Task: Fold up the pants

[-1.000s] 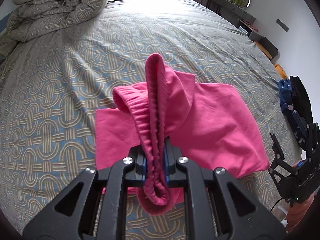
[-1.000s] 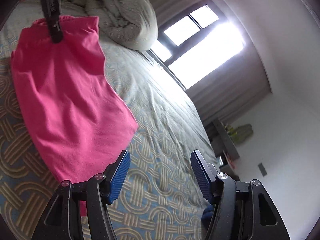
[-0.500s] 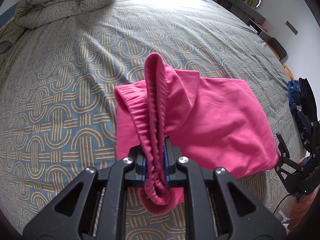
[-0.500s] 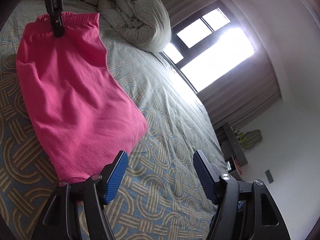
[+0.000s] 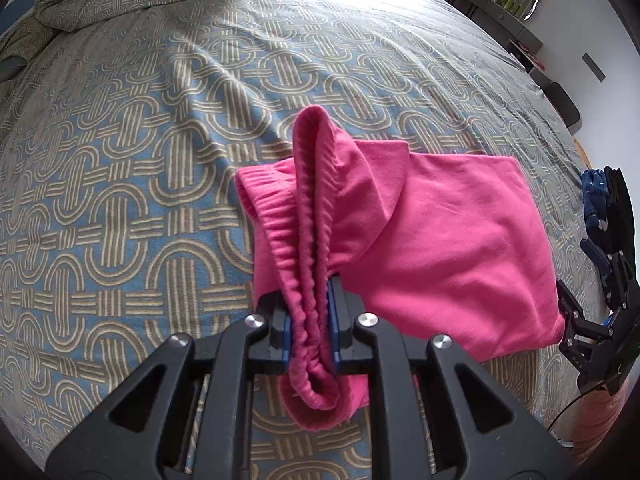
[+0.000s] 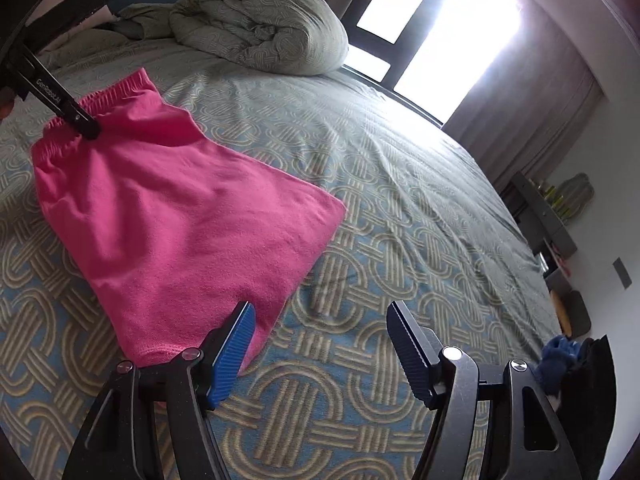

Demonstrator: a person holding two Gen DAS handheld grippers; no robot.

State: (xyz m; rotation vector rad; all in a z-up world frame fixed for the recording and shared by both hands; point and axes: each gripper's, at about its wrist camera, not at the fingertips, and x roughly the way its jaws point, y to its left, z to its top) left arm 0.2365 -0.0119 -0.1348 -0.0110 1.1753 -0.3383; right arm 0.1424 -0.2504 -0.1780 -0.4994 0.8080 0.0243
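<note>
Left tongs (image 5: 310, 322) clenched on the waistband of the pink pants (image 5: 448, 256), rest lying folded on the bed (image 5: 120, 200). Best carried low and level across. Right tongs (image 6: 320, 354) released, beside the hem; ready to pin it.

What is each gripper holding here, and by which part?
The left gripper is shut on the pink pants, pinching the bunched elastic waistband. The right gripper holds nothing; its jaws stand open above the bedspread.
</note>
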